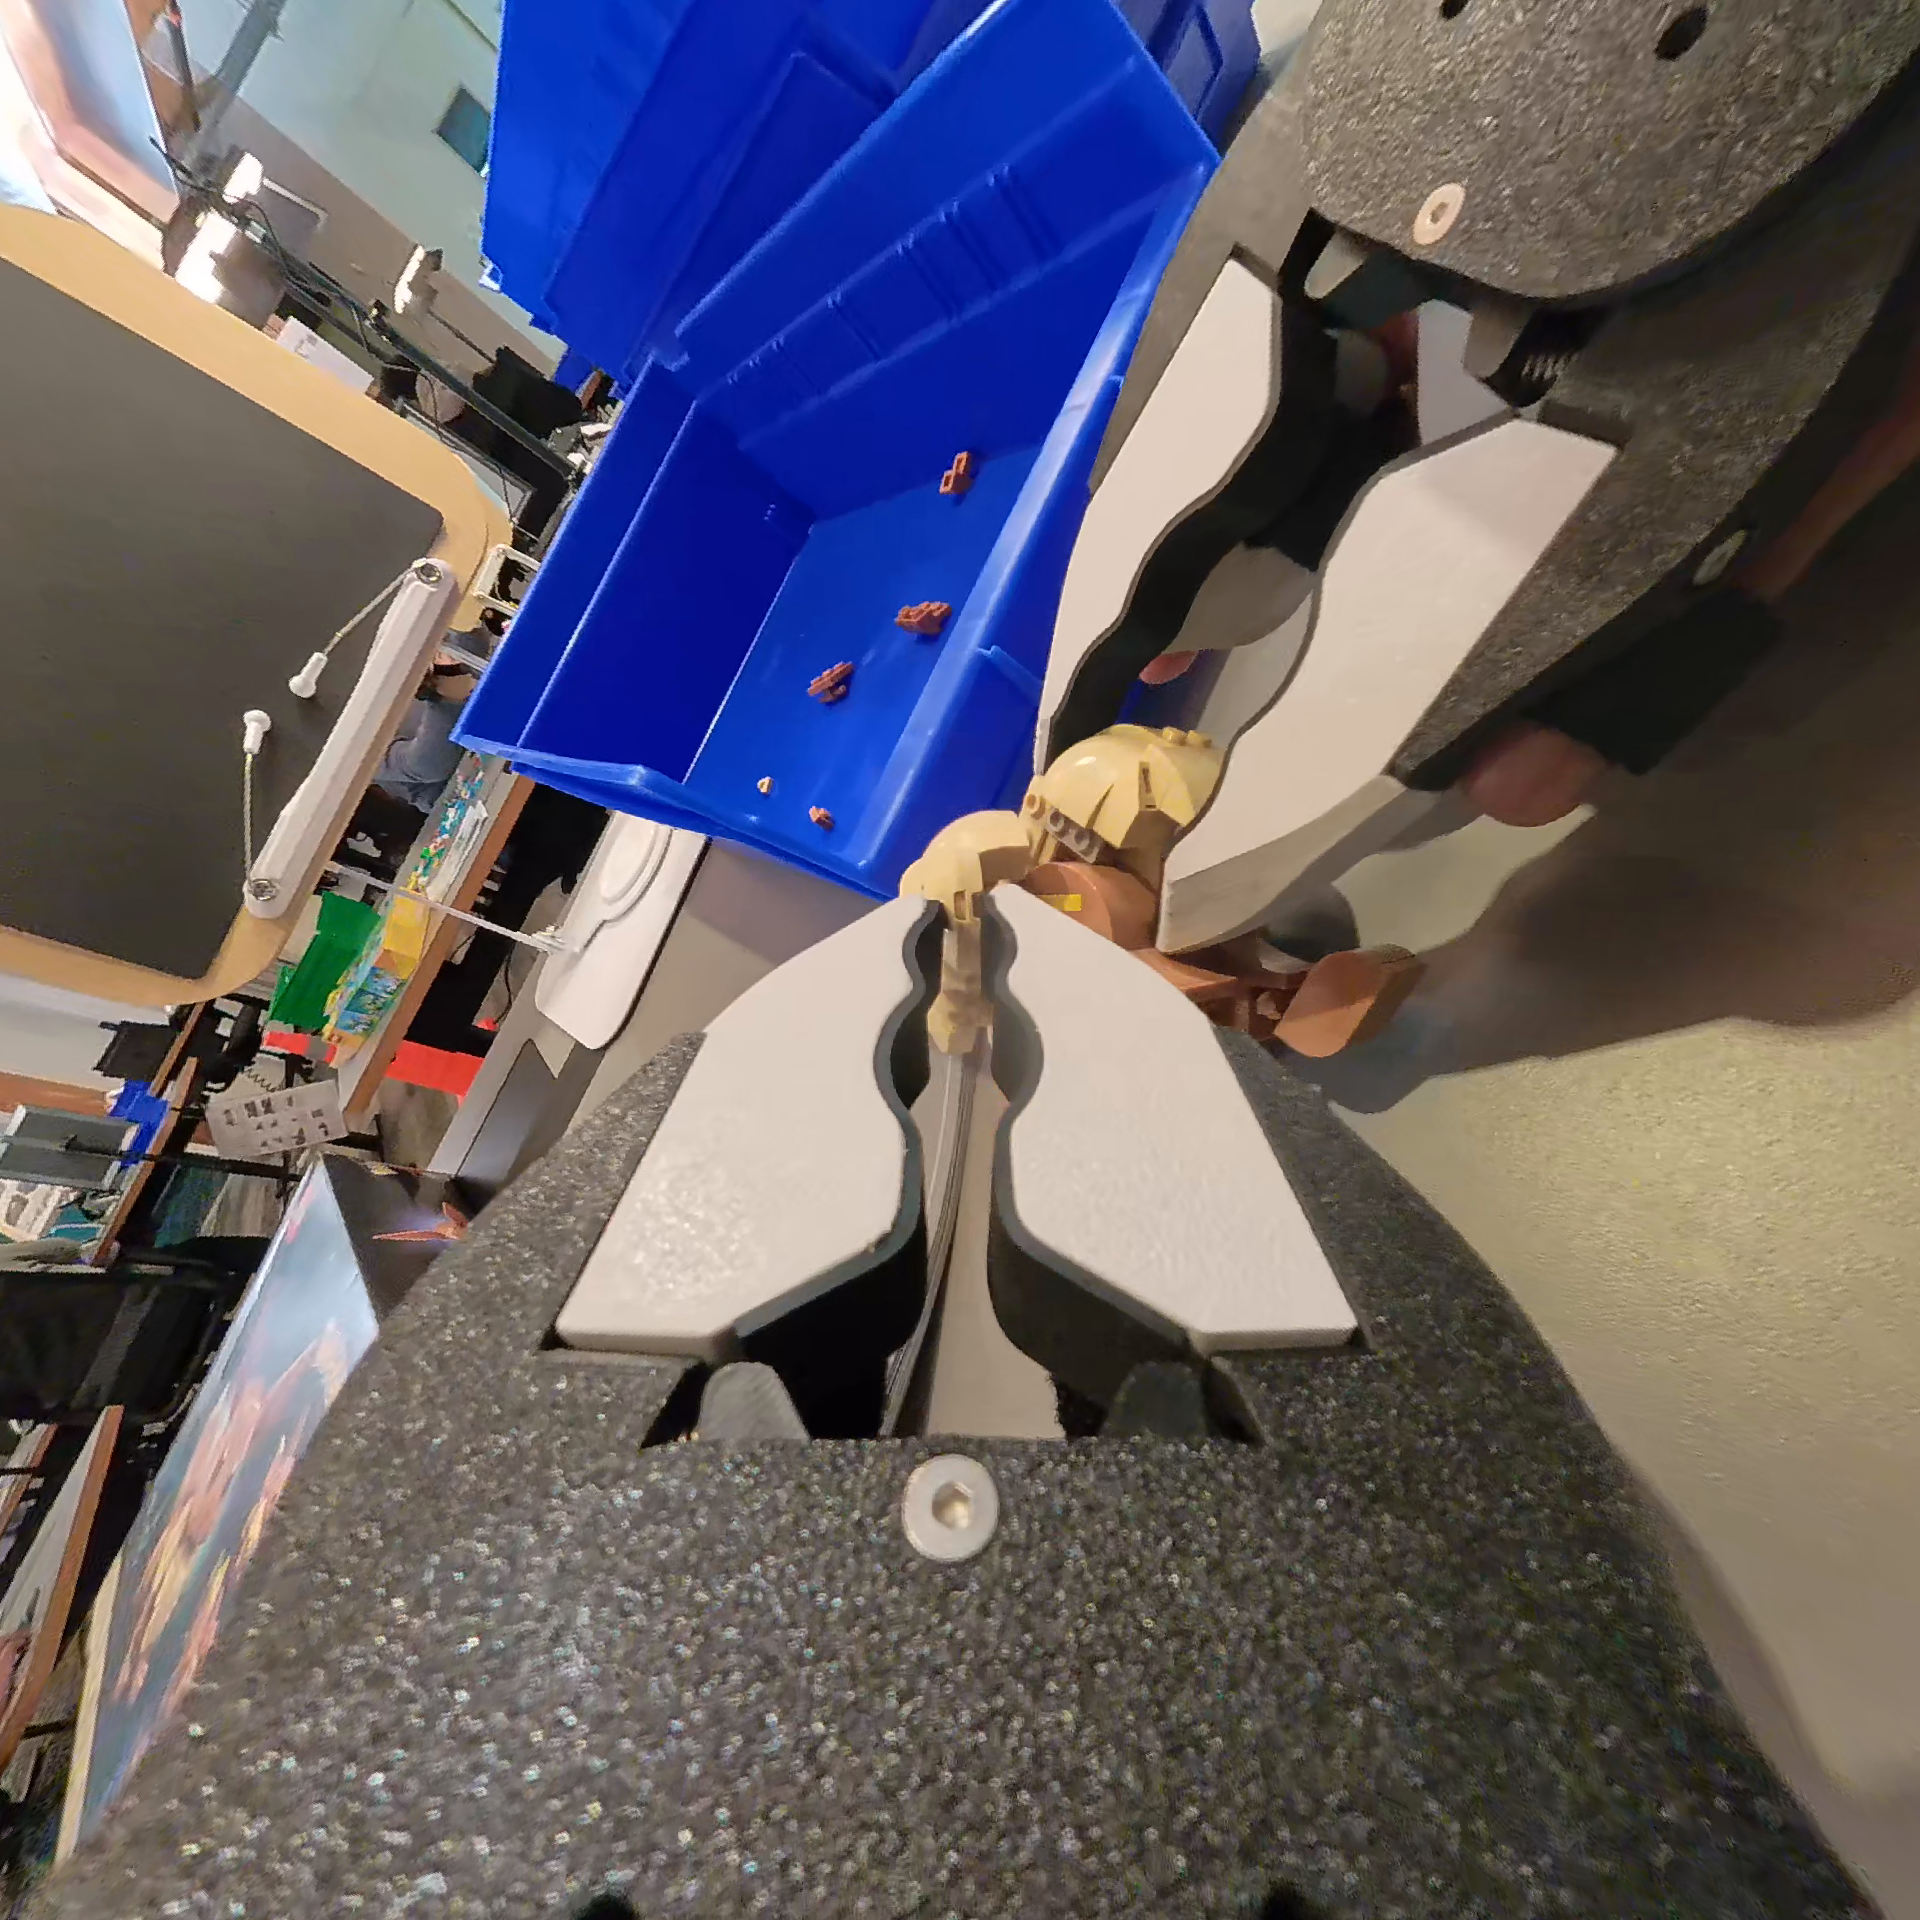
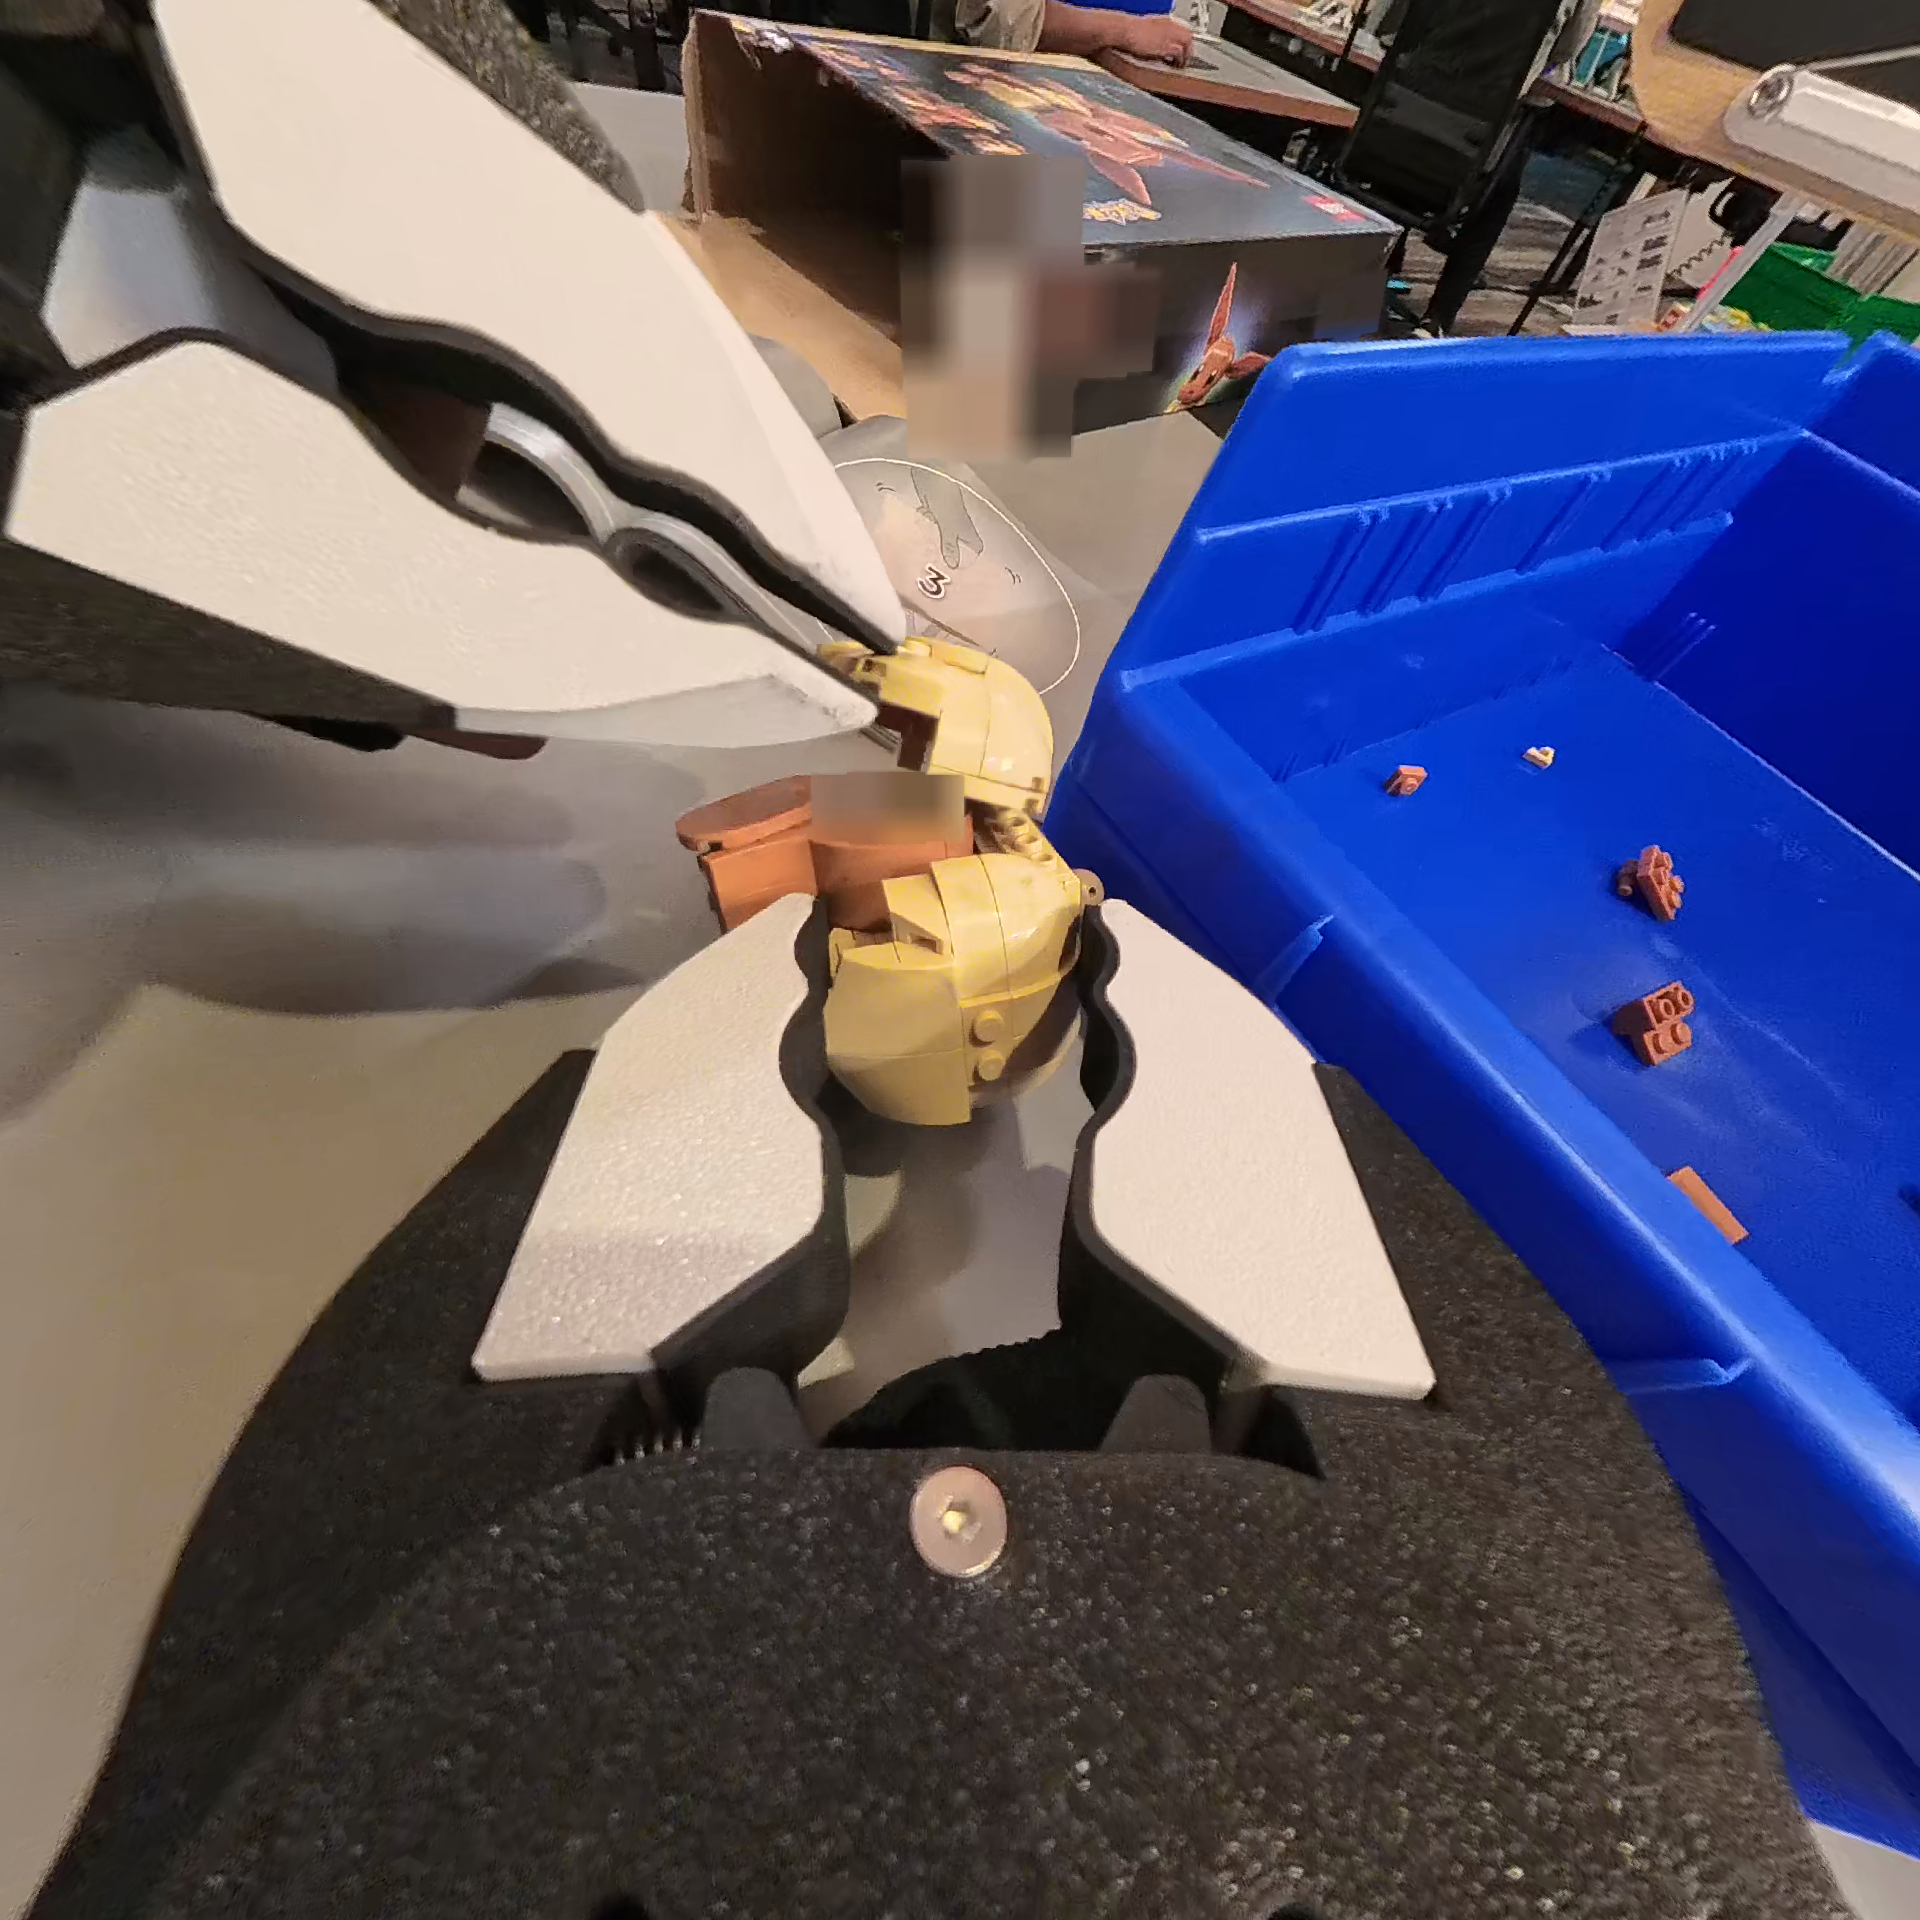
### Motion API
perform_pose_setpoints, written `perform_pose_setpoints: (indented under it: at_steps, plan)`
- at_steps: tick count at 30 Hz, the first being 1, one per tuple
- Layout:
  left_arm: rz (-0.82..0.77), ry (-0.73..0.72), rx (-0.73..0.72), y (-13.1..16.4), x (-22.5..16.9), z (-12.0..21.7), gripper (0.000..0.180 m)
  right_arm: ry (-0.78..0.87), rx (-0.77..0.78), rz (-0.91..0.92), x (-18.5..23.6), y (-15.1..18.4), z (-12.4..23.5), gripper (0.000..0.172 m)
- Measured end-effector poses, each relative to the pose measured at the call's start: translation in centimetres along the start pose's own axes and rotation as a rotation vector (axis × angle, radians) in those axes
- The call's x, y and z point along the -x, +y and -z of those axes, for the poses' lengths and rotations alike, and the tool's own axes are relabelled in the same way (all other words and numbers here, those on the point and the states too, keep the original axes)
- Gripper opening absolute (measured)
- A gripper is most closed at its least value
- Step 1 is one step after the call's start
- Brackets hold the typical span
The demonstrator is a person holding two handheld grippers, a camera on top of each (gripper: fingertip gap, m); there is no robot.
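Note:
A small brick model with a brown body (image 2: pixel 769 847) and tan rounded lumps hangs between both grippers above the grey table (image 2: pixel 208 1143). My right gripper (image 2: pixel 956 914) is shut on the nearer tan rounded lump (image 2: pixel 935 997), with both pads against its sides. My left gripper (image 1: pixel 964 914) is nearly closed and pinches a thin tan piece (image 1: pixel 961 982) that sticks out of the farther tan lump (image 1: pixel 971 842). In the right wrist view the left gripper (image 2: pixel 883 670) comes in from the upper left, its tips on that farther lump (image 2: pixel 977 717). In the left wrist view the right gripper (image 1: pixel 1112 831) comes in from the upper right.
A blue bin (image 2: pixel 1195 831) stands just right of the model and holds several small brown bricks (image 2: pixel 1652 883); it also shows in the left wrist view (image 1: pixel 644 644). A printed cardboard box (image 2: pixel 1039 156) and a white printed bag (image 2: pixel 966 561) lie behind. Other tables stand farther off. The grippers' ends are close to 4 centimetres from one another.

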State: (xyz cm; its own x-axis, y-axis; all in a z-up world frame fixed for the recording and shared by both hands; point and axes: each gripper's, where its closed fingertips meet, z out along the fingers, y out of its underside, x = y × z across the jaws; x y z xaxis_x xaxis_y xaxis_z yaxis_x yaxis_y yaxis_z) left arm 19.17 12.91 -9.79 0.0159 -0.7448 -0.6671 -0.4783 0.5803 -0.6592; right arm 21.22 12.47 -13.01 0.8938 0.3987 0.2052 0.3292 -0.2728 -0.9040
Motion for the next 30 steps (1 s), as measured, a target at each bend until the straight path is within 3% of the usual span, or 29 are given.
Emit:
perform_pose_setpoints:
  at_steps: [7,22,30]
  plan:
    - [0.047,-0.015,-0.035,-0.2,0.9,0.3,0.005,-0.038,-0.003,0.033,0.2,0.0,0.2,0.050]
    - [0.341,0.070,-0.194,-1.5,2.8,1.5,0.004,-0.062,-0.092,0.036,-0.3,-1.8,1.3,0.050]
    - [0.643,0.285,-0.387,-3.2,2.9,2.6,0.004,-0.237,-0.251,-0.070,1.1,-4.2,2.9,0.051]
